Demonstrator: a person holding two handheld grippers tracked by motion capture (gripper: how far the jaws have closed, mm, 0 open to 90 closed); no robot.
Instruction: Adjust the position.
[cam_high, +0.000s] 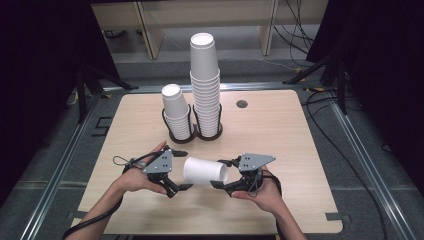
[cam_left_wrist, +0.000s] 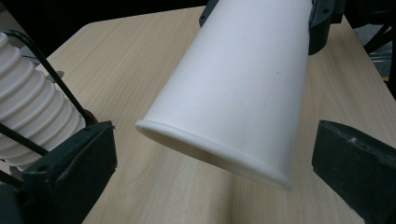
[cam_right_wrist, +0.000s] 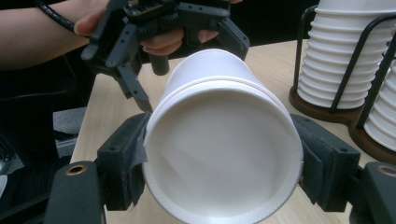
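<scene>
Squeezing harder could crush the thin paper cup (cam_high: 205, 171), held sideways in front of the cup rack (cam_high: 194, 134) by the right gripper (cam_right_wrist: 219, 163) at its closed base, while the left gripper (cam_left_wrist: 210, 177) waits wide around its rim.

Matte black left gripper (cam_high: 176, 176) and right gripper (cam_high: 223, 176), each built of angular linkage bars and topped, just behind the jaws, by a grey 3-cornered plate dotted with small dark screws. Blocky black jaws with flat dull pads (cam_right_wrist: 136, 156) on the inner faces and a brass-ringed hole low on the frame. Thin black cable looping back from the rear of each body along the forearm. Bare forearms, no sleeves.
</scene>
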